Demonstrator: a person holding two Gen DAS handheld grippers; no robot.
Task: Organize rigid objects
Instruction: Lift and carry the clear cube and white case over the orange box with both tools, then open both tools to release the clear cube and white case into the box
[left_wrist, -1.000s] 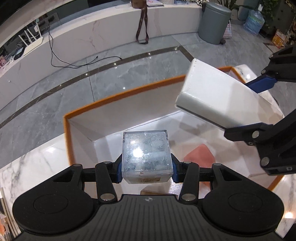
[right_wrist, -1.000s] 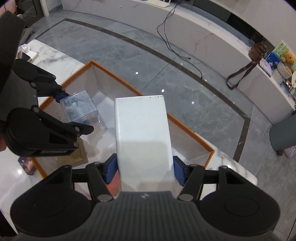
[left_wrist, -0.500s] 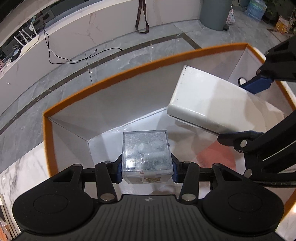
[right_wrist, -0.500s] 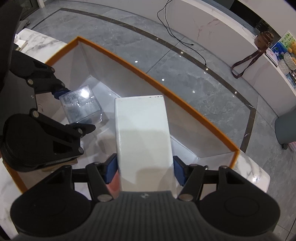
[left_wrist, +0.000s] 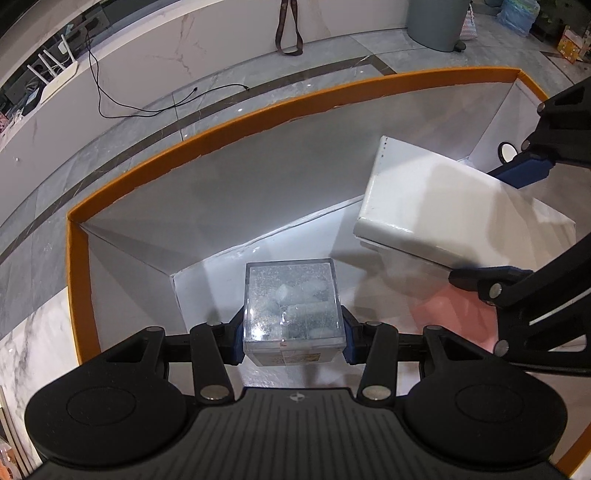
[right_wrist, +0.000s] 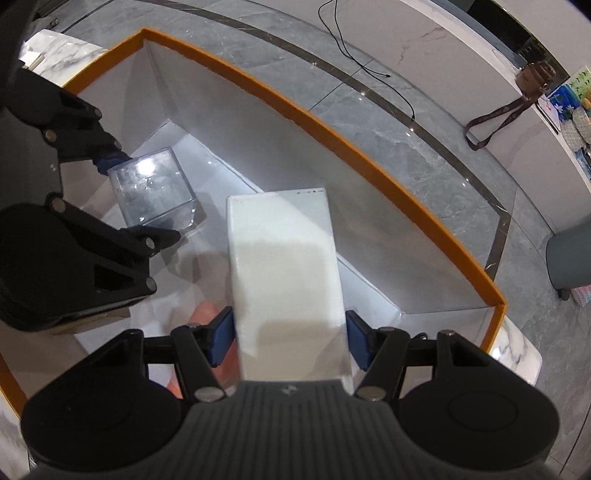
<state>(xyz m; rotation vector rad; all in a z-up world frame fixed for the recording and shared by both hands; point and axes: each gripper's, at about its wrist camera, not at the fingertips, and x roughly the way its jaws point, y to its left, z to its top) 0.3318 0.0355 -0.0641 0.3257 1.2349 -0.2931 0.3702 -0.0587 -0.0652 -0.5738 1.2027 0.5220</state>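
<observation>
Left wrist view: left gripper (left_wrist: 292, 332) pinches a clear cube box (left_wrist: 291, 302) inside the orange-rimmed bin (left_wrist: 221, 129), near its far-left corner. Right wrist view: right gripper (right_wrist: 290, 334) clamps a white oblong box (right_wrist: 286, 280), long axis pointing toward the bin's far wall.

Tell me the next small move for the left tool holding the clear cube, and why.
Probably lower the left tool a little further and set the clear cube on the bin floor near the far left corner. The cube hangs inside the orange-rimmed bin, and the white box in the right tool sits to its right, apart.
</observation>
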